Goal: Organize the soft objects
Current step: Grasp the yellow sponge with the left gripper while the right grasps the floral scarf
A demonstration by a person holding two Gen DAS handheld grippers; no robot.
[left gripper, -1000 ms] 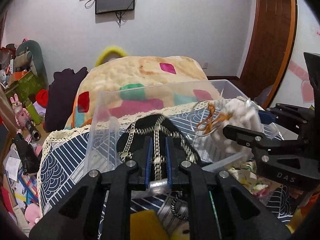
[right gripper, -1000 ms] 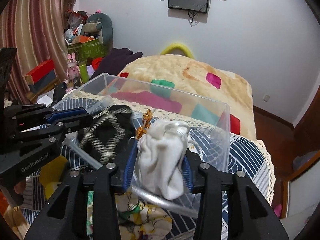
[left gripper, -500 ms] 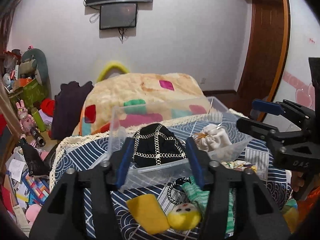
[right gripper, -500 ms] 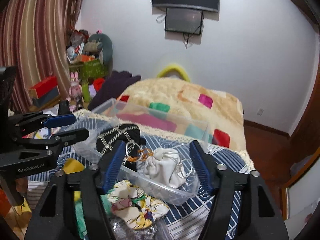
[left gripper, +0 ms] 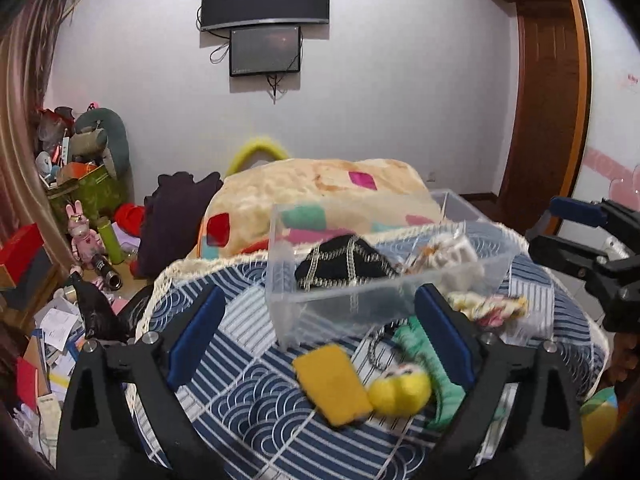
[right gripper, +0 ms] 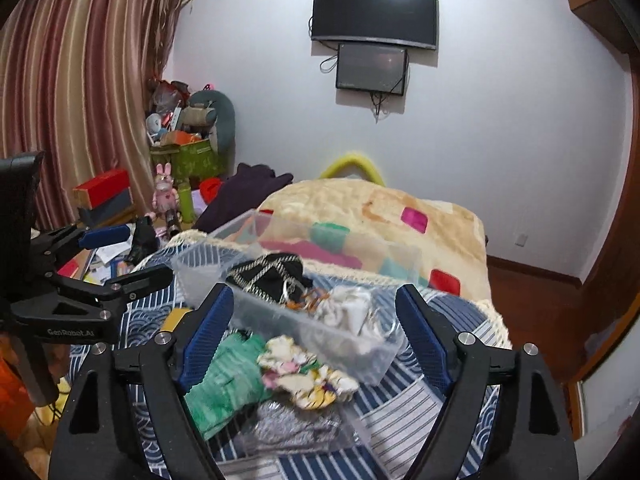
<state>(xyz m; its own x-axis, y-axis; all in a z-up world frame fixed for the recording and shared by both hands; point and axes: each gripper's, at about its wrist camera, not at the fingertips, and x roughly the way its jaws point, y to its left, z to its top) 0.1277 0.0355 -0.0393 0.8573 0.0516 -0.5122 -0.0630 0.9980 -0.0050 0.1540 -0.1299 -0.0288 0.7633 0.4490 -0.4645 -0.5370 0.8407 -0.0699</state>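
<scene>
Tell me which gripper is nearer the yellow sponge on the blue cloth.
Left. The left gripper hangs open right above the yellow sponge, which lies between its fingers in view. The right gripper is off to the sponge's right, over the floral pouch beside the clear bin.

Clear bin [left gripper: 360,300] holds black chained pouch [left gripper: 340,260] and white pouch [right gripper: 348,312] (both slumped).

clear plastic bin [left gripper: 384,300]: glossy, smooth | blanket [right gripper: 384,216]: fluffy cloth | tablecloth [left gripper: 248,396]: printed matt cloth | door [left gripper: 548,92]: glossy wood
</scene>
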